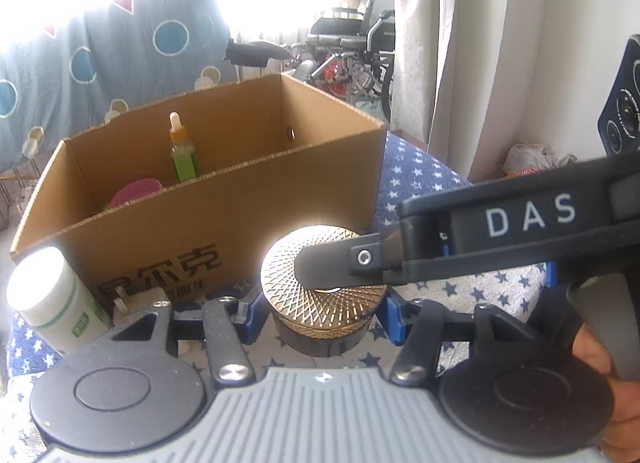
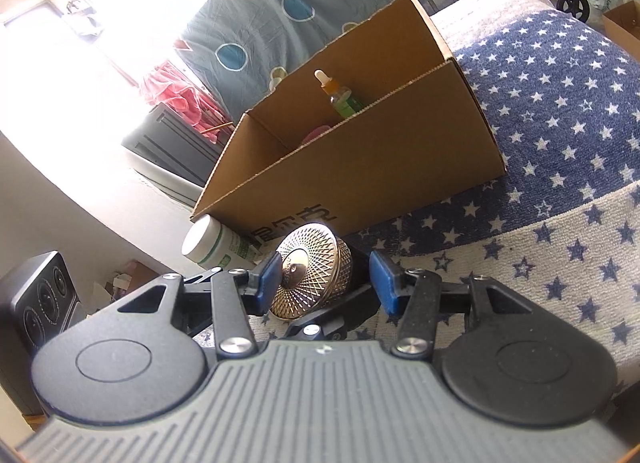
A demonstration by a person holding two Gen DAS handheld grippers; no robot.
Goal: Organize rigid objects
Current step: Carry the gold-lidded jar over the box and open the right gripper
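gold-lidded jar (image 1: 324, 295): 1 | grippers clamping it: 2 | box (image 1: 224, 219): 1

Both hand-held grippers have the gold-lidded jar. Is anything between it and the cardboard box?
Only the cardboard box's own near wall, right behind the gold-lidded jar; the jar must clear its rim. The white bottle stands off to the left. Inside, a dropper bottle and a pink item occupy the left part.

The big white letters "DAS" stand on the black arm of the right gripper (image 1: 316, 275); dark Chinese signs "尔克" are printed on the front of the cardboard box (image 1: 224, 223); the white bottle's (image 1: 56, 303) green label is too blurry to read.
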